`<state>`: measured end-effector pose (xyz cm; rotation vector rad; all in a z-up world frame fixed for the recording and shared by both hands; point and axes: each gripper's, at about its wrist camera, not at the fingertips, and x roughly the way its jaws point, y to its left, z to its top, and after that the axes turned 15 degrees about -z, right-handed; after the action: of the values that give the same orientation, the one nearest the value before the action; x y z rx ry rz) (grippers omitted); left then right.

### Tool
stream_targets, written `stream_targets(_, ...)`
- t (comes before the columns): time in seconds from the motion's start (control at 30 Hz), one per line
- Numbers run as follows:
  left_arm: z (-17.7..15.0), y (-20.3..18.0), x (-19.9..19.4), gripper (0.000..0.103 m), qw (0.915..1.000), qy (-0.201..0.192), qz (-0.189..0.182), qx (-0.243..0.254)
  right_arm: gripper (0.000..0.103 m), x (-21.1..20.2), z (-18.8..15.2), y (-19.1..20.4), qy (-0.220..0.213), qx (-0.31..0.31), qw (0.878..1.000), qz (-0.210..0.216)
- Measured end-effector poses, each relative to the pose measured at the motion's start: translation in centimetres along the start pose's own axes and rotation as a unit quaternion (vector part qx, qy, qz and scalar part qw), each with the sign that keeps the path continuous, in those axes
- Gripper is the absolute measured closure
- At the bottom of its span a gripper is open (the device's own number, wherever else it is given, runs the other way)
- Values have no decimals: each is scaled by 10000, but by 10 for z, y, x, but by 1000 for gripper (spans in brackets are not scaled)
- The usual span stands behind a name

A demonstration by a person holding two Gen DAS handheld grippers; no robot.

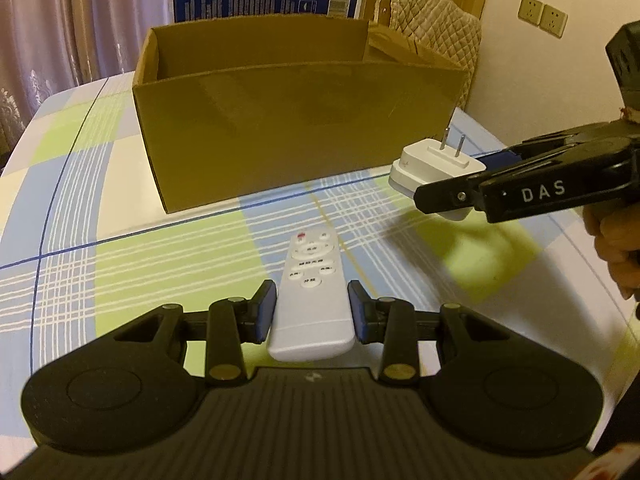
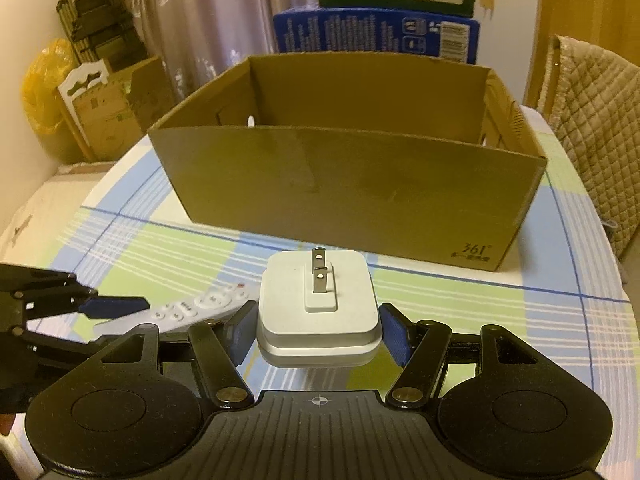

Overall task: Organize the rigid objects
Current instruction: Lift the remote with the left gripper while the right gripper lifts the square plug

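Observation:
My left gripper [image 1: 312, 312] is shut on a white remote control [image 1: 312, 280], its blue pads against both sides; the remote lies on or just above the checked tablecloth. My right gripper [image 2: 318, 332] is shut on a white plug adapter [image 2: 318, 312] with two metal prongs pointing up, held above the table. In the left wrist view the adapter [image 1: 432, 164] hangs at the right, near the box's front right corner. An open cardboard box [image 1: 296, 120] stands behind both; it also shows in the right wrist view [image 2: 360, 184]. What lies in the box is hidden.
The table [image 1: 140, 248] has a blue, green and white checked cloth. A quilted chair back [image 1: 436, 24] stands behind the box at the right. Blue and green cartons [image 2: 376, 28] stand behind the box. Cardboard and a yellow bag [image 2: 44, 84] sit off the table's left.

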<state>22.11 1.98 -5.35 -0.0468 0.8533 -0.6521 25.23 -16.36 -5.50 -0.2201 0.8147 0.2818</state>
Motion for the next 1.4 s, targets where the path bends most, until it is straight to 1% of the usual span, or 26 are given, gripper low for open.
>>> stream_targets(0.1,1,-2,-3,70,10000,-44,-19,-40,41,-3,0,0,-19,41,10000,31)
stream_targets(0.23,-3,-3,-2,70,10000,-6,5,-55,41,-4,-1,1,-19,16,10000,52)
stream_targets(0.37,-11,-2,9,70,9998,159,109,7,41,1,-3,1,59,-1,10000,39)
stream_targets(0.57,-25,-1,23,70,9991,377,178,-48,41,4,-3,-1,84,63,9999,50)
stream_targets(0.7,-30,-2,27,70,9989,343,253,-218,41,4,-2,4,72,22,9999,120)
stream_targets(0.9,-35,-3,28,69,9981,107,375,-484,41,5,-1,4,79,53,9999,138)
stream_targets(1.07,-37,-11,31,69,9982,168,531,-237,41,5,0,5,83,51,9998,162)
stream_targets(1.17,-34,-12,31,70,9981,222,520,-228,41,4,1,7,47,57,9998,179)
stream_targets(1.2,-34,-12,30,70,9980,209,543,-232,42,3,2,7,24,74,9998,180)
stream_targets(1.3,-33,-18,26,70,9975,127,692,15,42,0,3,5,-53,133,9997,178)
stream_targets(1.4,-29,-23,18,70,9970,-27,758,151,41,-3,5,3,-113,194,9996,154)
